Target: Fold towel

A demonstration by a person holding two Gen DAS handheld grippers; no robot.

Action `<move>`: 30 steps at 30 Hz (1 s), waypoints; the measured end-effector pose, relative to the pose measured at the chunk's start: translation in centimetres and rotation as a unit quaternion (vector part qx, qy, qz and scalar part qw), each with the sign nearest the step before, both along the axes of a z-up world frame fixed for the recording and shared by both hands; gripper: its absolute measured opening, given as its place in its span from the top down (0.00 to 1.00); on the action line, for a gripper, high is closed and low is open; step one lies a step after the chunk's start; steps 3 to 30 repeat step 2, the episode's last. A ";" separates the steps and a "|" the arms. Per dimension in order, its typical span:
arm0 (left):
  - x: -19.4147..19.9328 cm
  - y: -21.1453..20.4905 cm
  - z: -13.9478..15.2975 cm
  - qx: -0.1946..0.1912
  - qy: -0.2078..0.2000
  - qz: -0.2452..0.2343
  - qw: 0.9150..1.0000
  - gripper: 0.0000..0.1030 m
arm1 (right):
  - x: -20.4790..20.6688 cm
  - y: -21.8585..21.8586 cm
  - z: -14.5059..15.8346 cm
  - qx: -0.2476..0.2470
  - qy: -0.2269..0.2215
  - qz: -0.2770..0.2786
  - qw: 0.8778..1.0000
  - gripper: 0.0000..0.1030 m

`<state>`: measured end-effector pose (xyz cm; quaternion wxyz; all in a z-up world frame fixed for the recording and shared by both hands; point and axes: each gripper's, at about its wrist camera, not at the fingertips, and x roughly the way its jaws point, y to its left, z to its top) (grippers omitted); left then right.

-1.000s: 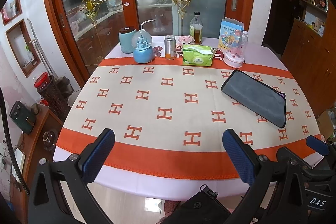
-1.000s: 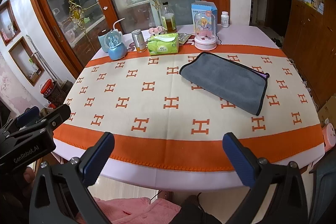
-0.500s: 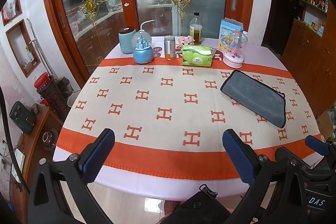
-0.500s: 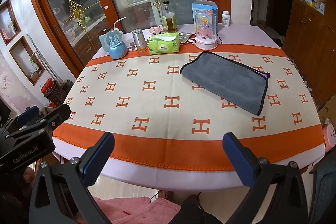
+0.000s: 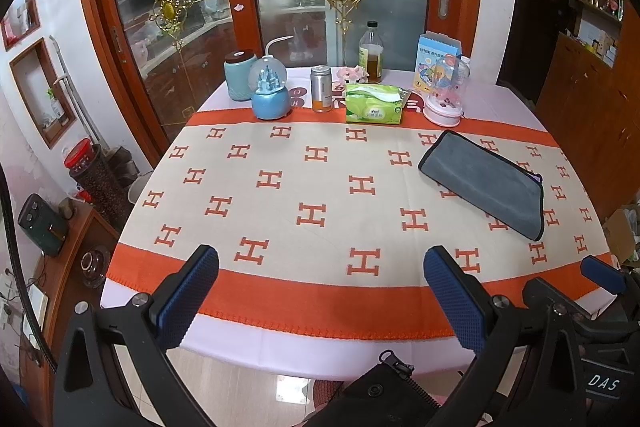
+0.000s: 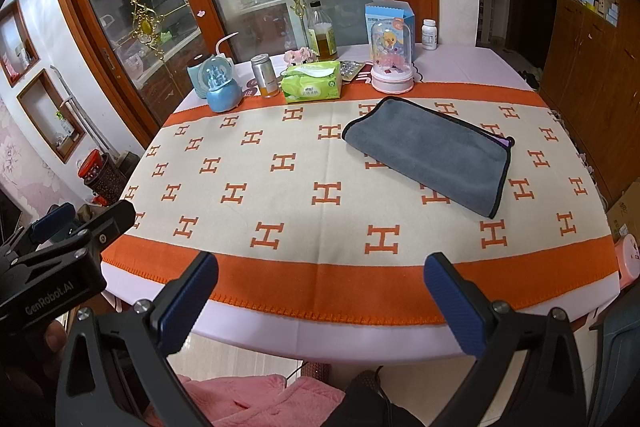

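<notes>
A grey towel [image 5: 484,183] with a black edge lies folded on the right part of the table; in the right wrist view the towel [image 6: 430,151] lies ahead and slightly right. A bit of purple shows at its right end. My left gripper [image 5: 320,291] is open and empty, held before the table's near edge. My right gripper [image 6: 320,291] is open and empty too, also off the near edge. Each gripper shows at the side of the other's view: the right gripper [image 5: 600,273] and the left gripper [image 6: 68,223].
The table [image 5: 280,187] has an orange and cream cloth. Along its far edge stand a blue snow globe [image 5: 270,95], a can [image 5: 321,89], a green tissue pack [image 5: 374,105], a bottle [image 5: 370,53] and a domed toy [image 5: 444,99]. Glass doors behind. A wooden cabinet [image 6: 592,59] to the right.
Nearly nothing: both views shifted very slightly. The towel has not moved and both grippers stay open.
</notes>
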<state>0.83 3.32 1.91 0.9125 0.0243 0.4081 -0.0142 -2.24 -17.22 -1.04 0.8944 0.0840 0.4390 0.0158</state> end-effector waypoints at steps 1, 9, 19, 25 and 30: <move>0.0 0.0 -0.1 0.000 0.002 0.000 1.000 0.01 | 0.0 0.0 0.0 0.000 0.001 0.000 1.000 0.00; 0.0 0.0 -0.1 0.000 0.004 0.001 1.000 0.01 | -0.1 0.1 -0.1 0.000 0.001 0.001 1.000 0.00; 0.0 0.0 -0.1 0.000 0.004 0.001 1.000 0.01 | -0.1 0.1 -0.1 0.000 0.001 0.001 1.000 0.00; 0.0 0.0 -0.1 0.000 0.004 0.001 1.000 0.01 | -0.1 0.1 -0.1 0.000 0.001 0.001 1.000 0.00; 0.0 0.0 -0.1 0.000 0.004 0.001 1.000 0.01 | -0.1 0.1 -0.1 0.000 0.001 0.001 1.000 0.00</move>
